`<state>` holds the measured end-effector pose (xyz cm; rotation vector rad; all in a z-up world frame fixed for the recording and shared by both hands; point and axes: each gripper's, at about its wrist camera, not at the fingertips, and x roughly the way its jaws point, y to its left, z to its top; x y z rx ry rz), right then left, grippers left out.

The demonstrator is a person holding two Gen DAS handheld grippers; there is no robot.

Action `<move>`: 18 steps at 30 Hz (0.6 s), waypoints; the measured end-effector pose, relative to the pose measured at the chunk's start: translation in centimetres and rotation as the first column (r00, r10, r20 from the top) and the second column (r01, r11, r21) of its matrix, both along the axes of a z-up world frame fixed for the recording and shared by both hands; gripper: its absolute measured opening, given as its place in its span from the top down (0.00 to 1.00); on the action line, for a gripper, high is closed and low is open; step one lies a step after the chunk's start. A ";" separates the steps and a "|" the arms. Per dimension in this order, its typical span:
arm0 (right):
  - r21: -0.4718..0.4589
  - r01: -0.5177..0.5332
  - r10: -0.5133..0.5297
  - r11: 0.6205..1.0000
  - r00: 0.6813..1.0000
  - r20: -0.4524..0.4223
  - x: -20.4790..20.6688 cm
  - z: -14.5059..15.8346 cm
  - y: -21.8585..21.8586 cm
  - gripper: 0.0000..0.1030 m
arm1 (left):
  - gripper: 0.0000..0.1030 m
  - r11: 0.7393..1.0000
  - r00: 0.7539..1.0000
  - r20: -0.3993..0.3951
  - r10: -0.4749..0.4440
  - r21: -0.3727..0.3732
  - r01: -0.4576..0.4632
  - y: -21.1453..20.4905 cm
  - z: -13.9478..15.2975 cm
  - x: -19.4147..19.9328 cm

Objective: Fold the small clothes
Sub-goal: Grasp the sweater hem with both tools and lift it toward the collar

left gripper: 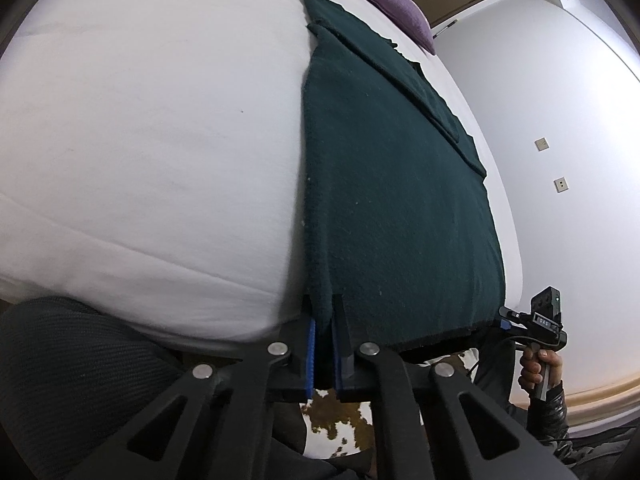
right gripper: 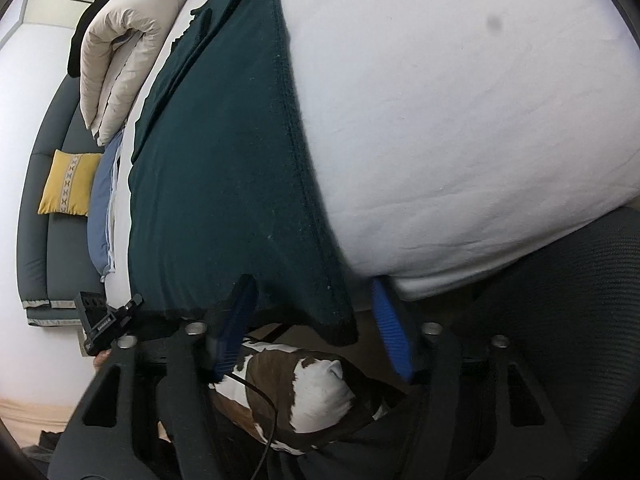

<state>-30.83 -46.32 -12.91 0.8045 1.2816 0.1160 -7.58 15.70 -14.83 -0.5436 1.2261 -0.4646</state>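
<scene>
**Anna:** Dark green fleece garment (left gripper: pixel 400 200) is lying flat on the white quilted bed cover (left gripper: pixel 140 140), near hem hanging just over the bed's edge. Biggest risk I see: only one corner is actually held. The left gripper (left gripper: pixel 324 344) has its blue-padded fingers (left gripper: pixel 311 354) pinched together on the hem corner, but the right gripper (right gripper: pixel 316 328) is spread wide, with the other corner dangling between its fingers and not clamped.

**Ben:** So if both lift now, that side just slides out?

**Anna:** That's my guess. The fold would go crooked, or the fleece would drag sideways across the cover. It also looks thick and a bit grippy, so a one-sided pull could bunch it.

**Ben:** How's the garment looking otherwise?

**Anna:** Pretty tidy. A long panel, maybe a sleeve, is already folded across the top at the far end, edges are mostly straight, some pale lint specks on it. Stitched seam along one side. It sits close to one bed edge, near a purple cushion (left gripper: pixel 400 12).
</scene>
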 end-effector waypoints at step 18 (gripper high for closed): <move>0.142 -0.003 -0.045 0.990 0.940 0.338 1.6 8.2 0.4 0.94 | 0.94 0.954 0.980 0.142 0.140 -0.285 -0.095 1.0 6.8 0.9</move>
